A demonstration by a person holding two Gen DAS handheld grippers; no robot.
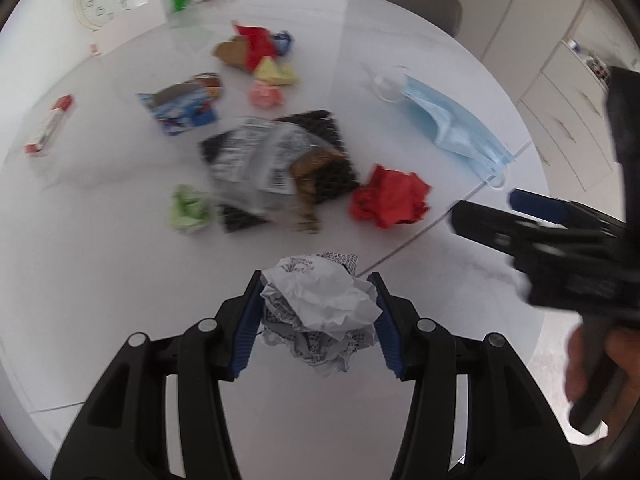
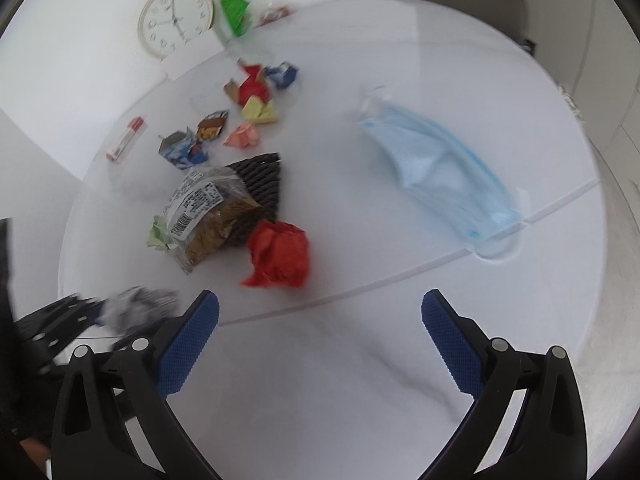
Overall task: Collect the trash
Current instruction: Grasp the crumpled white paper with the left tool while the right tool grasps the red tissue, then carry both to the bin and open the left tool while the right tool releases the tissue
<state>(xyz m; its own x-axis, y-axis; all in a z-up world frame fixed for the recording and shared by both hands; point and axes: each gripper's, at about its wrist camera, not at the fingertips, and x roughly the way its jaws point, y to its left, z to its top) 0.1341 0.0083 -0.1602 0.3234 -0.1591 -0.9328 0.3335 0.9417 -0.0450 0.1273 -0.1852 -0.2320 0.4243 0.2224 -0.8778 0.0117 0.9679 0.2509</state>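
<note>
My left gripper [image 1: 316, 300] is shut on a crumpled white printed paper ball [image 1: 320, 316], held over the near part of the round white table [image 1: 120, 288]. The ball and left gripper show blurred in the right wrist view [image 2: 136, 308]. My right gripper [image 2: 320, 320] is open and empty above the table's near side, with a red crumpled paper [image 2: 280, 254] just beyond it. It shows at the right of the left wrist view [image 1: 488, 216]. A blue face mask [image 1: 452, 124] [image 2: 444, 172] lies to the right. A clear printed bag over a black mesh [image 1: 276, 156] [image 2: 224, 208] lies mid-table.
Small wrappers lie further back: green paper [image 1: 186, 208], blue-white packet [image 1: 184, 104], pink [image 1: 266, 94], yellow [image 1: 276, 72], red and brown [image 1: 248, 46]. A red-white box [image 1: 50, 124] lies left. A wall clock [image 2: 176, 20] leans at the back. A grey chair [image 2: 460, 0] stands behind the table.
</note>
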